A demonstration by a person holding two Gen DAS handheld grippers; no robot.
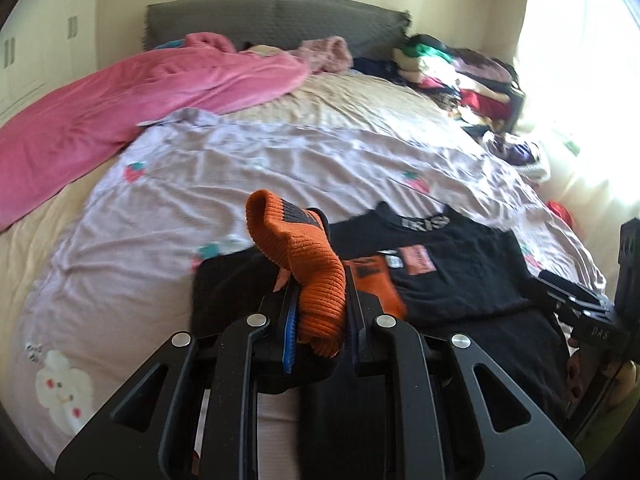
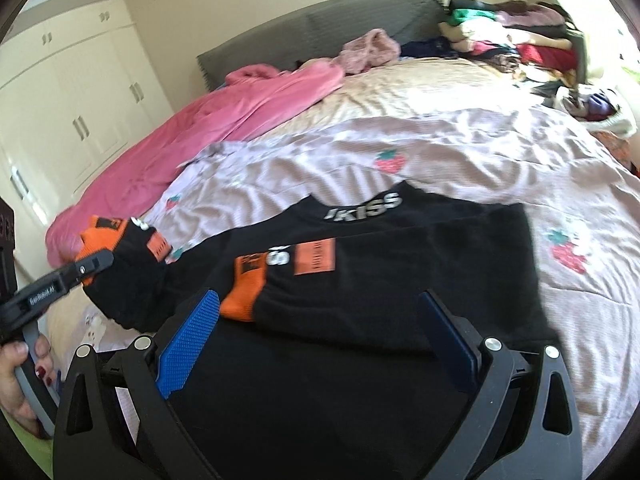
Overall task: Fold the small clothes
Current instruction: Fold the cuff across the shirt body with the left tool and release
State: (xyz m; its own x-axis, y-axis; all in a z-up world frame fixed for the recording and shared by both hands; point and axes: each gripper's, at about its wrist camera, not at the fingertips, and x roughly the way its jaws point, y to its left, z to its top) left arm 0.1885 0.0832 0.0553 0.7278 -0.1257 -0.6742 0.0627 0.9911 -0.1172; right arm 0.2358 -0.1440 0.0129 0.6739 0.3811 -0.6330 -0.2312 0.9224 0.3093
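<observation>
On a wide bed (image 2: 440, 92) spread with a lilac strawberry-print sheet (image 1: 280, 160), a black sweater (image 2: 400, 272) with orange cuffs lies near the foot edge, its collar lettering facing the headboard (image 1: 272, 20). The left gripper (image 1: 320, 320) has its blue-padded jaws drawn narrow and clamped on one sleeve cuff (image 1: 304, 264), the orange ribbed knit bunched between the pads and lifted clear of the sheet; seen from the right wrist camera, that sleeve hangs raised at the left side of the garment, beside the person's hand (image 2: 16, 380) with red-painted nails on the handle. The right gripper (image 2: 320, 328) hovers over the sweater's lower body with its jaws spread wide, nothing between the pads. The other orange cuff (image 2: 244, 292) rests folded across the sweater's chest, touching an orange patch. A pink blanket (image 1: 120, 108) lies crumpled along the bed's left edge up to the headboard, and a heap of mixed clothes (image 2: 516, 40) is stacked in the far right corner. White wardrobe doors (image 2: 72, 92) line the wall beyond the left edge.
</observation>
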